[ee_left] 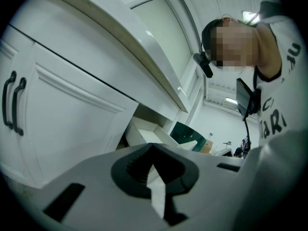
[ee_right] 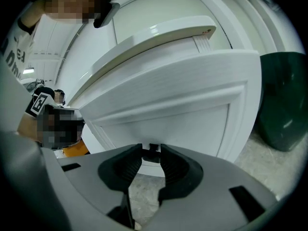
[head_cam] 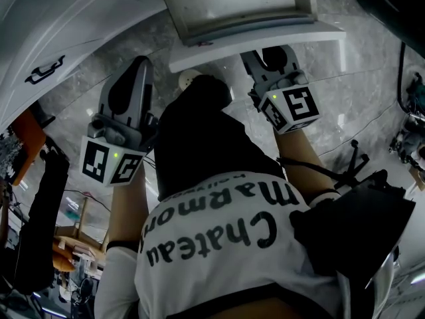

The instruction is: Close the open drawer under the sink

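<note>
The white drawer [head_cam: 232,2] stands pulled out of the cabinet, its front panel [head_cam: 259,45] nearest me. My right gripper [head_cam: 269,50] is up against that panel [ee_right: 183,95]. In the right gripper view its jaws [ee_right: 151,148] stand a little apart, and a dark handle piece [ee_right: 151,151] shows in the gap; I cannot tell whether they touch it. My left gripper [head_cam: 138,64] hovers to the left of the drawer, away from it. Its tips [ee_left: 153,146] meet with nothing between them. The drawer's side [ee_left: 144,131] shows beyond them.
A white cabinet door with dark bar handles [ee_left: 12,102] is at the left under the counter edge [ee_left: 120,42]. A dark green bin [ee_right: 284,105] stands right of the drawer. My dark-clad knee [head_cam: 206,138] is between the grippers. Cables and a stand [head_cam: 352,158] lie on the marble floor at right.
</note>
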